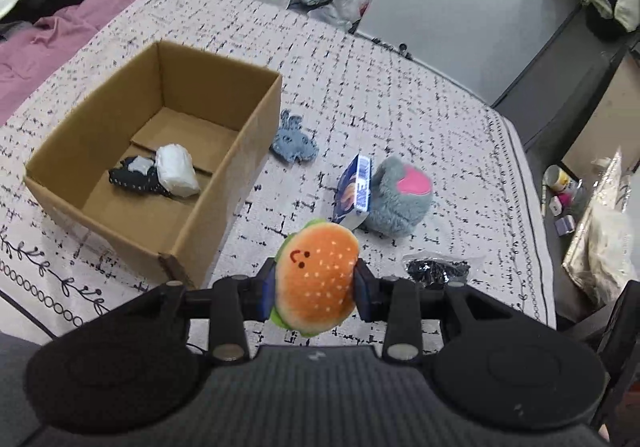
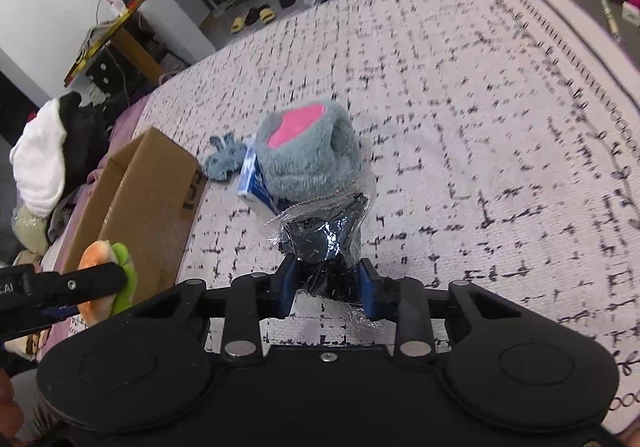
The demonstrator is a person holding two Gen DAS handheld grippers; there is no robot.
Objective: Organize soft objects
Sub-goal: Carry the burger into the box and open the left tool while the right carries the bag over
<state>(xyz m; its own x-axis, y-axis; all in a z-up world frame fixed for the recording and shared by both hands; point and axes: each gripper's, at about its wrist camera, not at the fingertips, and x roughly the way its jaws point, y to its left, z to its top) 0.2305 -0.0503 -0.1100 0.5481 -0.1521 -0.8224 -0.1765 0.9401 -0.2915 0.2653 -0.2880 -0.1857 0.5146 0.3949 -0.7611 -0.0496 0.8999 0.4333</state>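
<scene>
**Two soft items in grip, both due for the cardboard box**

- Left hand-held gripper (image 1: 316, 283): jaws narrowed onto the hamburger plush (image 1: 318, 279), pads pressing its two sides; toy clear of the bed (image 1: 420, 95), just beside the near corner of the cardboard box (image 1: 224, 167).
- Right hand-held gripper (image 2: 328, 287): jaws drawn in on the bagged dark cloth (image 2: 324, 235), a clear plastic packet crumpled between the blue pads. No earlier view is given, so only the present hold is entered. Packet sits off to the open-bed side of the box, nearer the camera than the grey plush.
- Cardboard box: open-topped, on the bed; already holds a white bundle (image 1: 176, 169) and a dark patterned piece (image 1: 134, 177) on its floor.
- Still outside the box: grey plush with pink patch (image 1: 400, 195), a blue carton (image 1: 356, 187) leaning on its box-facing side, and a small blue-grey knit item (image 1: 294, 139) just beside the box's outer wall.

Step in hand, as judged: pick-up done for both items, carry to the box pending.

Next move calls for: bringing each load over the box's rim, well above the wall, then opening the jaws to drop it inside. The hamburger is nearer and likely goes first; the slippery packet wants a firm hold on the way.
</scene>
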